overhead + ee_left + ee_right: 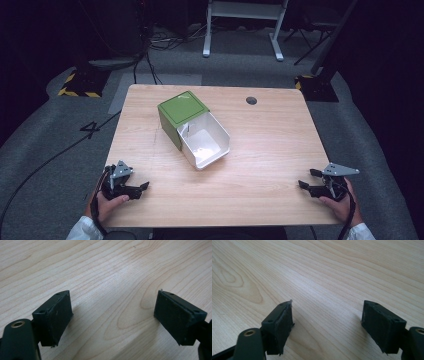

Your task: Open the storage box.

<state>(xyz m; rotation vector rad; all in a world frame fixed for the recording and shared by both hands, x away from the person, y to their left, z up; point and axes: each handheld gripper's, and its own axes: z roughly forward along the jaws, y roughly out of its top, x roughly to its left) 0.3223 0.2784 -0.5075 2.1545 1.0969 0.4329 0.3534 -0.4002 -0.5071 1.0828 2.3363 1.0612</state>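
A green box (182, 111) lies on the wooden table (270, 145) with its white inner drawer (205, 141) pulled out toward me; a small white item lies on the drawer's floor. My left gripper (144, 189) rests near the table's front left corner, held by a hand. Its jaws stand wide apart over bare wood (112, 307). My right gripper (308, 179) sits near the front right corner, also open with nothing between its pads (327, 315). Both grippers are well away from the box.
A round grommet hole (251, 100) is set in the table's far right part. Beyond the table, cables (150, 55) run over grey floor, and a white frame's legs (242, 30) stand at the back. Yellow-black striped bases (80, 86) flank the far corners.
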